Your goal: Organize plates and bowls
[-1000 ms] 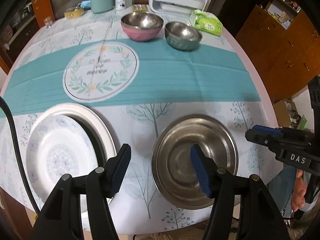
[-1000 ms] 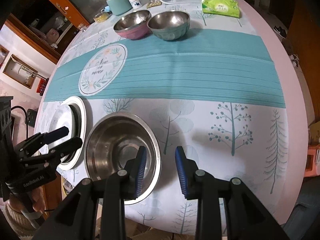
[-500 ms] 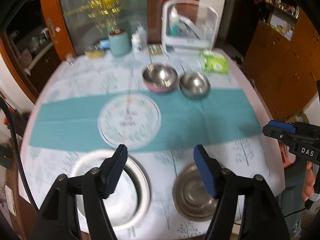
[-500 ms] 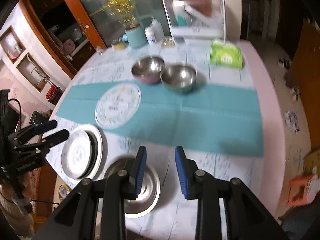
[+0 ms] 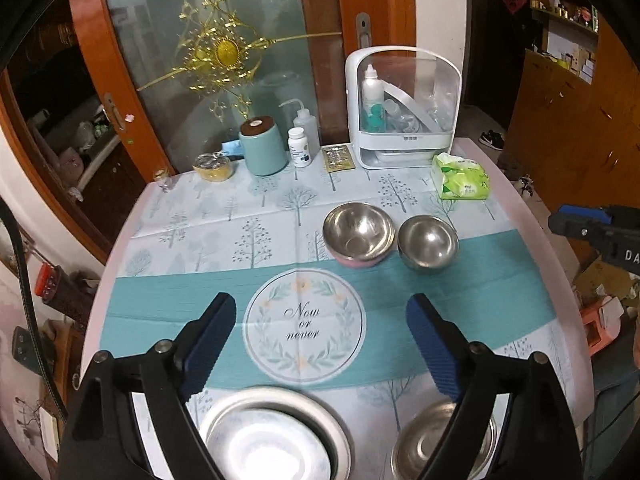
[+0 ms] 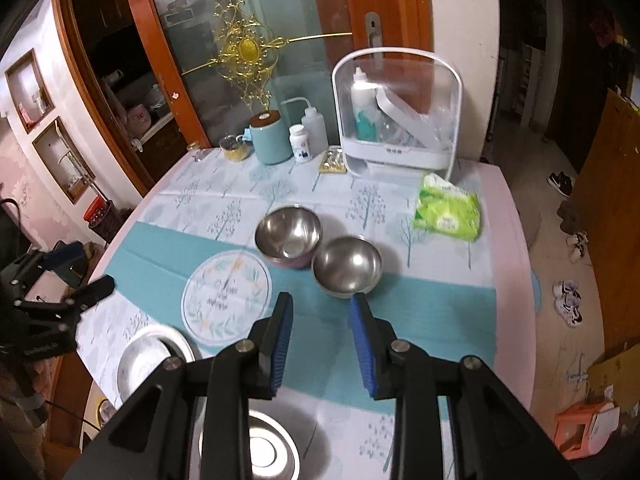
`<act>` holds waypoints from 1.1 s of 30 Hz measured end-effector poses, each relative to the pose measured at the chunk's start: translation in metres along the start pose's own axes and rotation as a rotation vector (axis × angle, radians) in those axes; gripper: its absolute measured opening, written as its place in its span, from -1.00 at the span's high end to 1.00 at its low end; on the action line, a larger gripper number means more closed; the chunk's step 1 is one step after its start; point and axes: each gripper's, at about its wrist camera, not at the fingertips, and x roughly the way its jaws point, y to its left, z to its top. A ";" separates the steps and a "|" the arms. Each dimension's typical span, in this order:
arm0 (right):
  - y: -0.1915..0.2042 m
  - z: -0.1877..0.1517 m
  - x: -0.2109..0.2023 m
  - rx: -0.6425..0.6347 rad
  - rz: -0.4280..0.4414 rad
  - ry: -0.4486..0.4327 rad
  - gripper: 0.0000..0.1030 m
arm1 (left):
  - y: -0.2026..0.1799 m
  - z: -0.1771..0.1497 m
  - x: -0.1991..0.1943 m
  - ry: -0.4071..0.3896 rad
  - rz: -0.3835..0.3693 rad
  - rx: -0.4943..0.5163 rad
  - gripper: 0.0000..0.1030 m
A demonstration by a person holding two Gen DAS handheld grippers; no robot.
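Four pieces of tableware lie on the worktop [image 5: 520, 216], which is covered by a tree-print cloth with a teal band and one round wreath emblem [image 5: 304, 326] at its middle. Two of them are small steel bowls beyond the emblem: the pink-bottomed bowl [image 5: 359, 232] and, just beside it on its right, the plain steel bowl [image 5: 428, 243]; whether their rims touch cannot be told. The other two sit at the near edge: one white plate [image 5: 264, 436] on the left, with a second rim seeming to show under it, and one wide steel dish [image 5: 440, 440] on the right, well apart from the bowls. The left gripper [image 5: 320, 344] hangs above the near edge with its two blue-padded fingers spread wide and its jaws opening, nothing between them. The right gripper [image 6: 322, 344] is above the steel dish, its two fingers set at a narrow gap, and it too holds nothing. Along the far edge stand one teal canister [image 5: 264, 150], one white pill bottle [image 5: 299, 147], one squeeze bottle [image 5: 306, 122], one white-framed clear case [image 5: 404, 108] and one green tissue pack [image 5: 460, 178].
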 end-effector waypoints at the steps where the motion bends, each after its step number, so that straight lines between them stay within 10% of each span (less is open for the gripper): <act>1: -0.001 0.006 0.004 0.006 0.000 0.001 0.42 | 0.002 0.007 0.010 0.008 -0.008 -0.012 -0.67; 25: -0.017 0.084 0.254 0.108 0.099 0.283 0.17 | 0.038 0.055 0.280 0.272 -0.196 -0.244 -0.58; 33: -0.007 0.081 0.301 0.083 0.066 0.366 0.50 | 0.036 0.042 0.321 0.369 -0.285 -0.264 -0.07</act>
